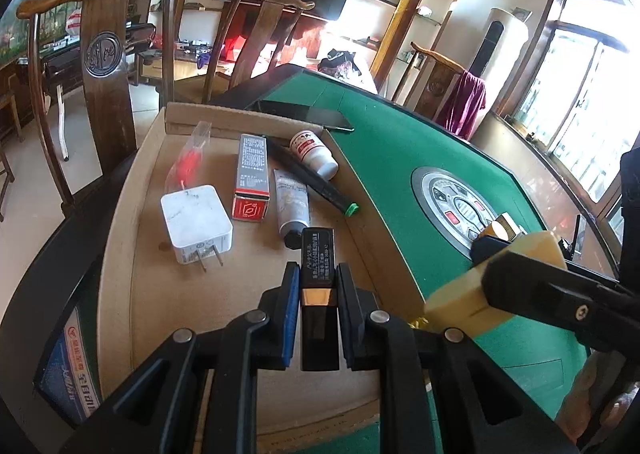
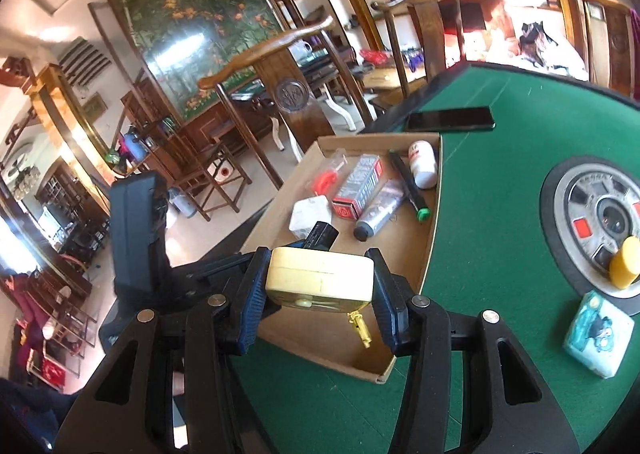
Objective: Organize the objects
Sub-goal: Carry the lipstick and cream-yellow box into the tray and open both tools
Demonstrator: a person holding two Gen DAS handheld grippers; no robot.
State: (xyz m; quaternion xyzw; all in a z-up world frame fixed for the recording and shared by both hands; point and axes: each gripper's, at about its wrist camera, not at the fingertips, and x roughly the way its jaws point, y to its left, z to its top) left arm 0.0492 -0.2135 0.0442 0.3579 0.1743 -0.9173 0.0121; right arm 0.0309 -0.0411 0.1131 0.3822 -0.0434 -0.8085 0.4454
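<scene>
Both loads hang over the cardboard tray [image 1: 132, 254], lower centre of frame
Right gripper [image 2: 320, 286] clamps a cream case [image 2: 320, 278] crosswise; left gripper [image 1: 318, 290], nearer the bare floor, pinches a black stick [image 1: 318, 266], long axis pointing ahead

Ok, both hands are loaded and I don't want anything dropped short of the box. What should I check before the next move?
1. Left hand-held gripper shut on the black lipstick tube: ok.
2. Right hand-held gripper shut on the cream case: ok.
3. Lipstick tube over the cardboard box, not the green table: ok.
4. Bare box floor near the front, clear of the white charger and grey tube: ok.
5. Gold charm hanging under the cream case free of the box wall: cannot tell.
6. The two grippers clear of each other: cannot tell, they are close.
</scene>
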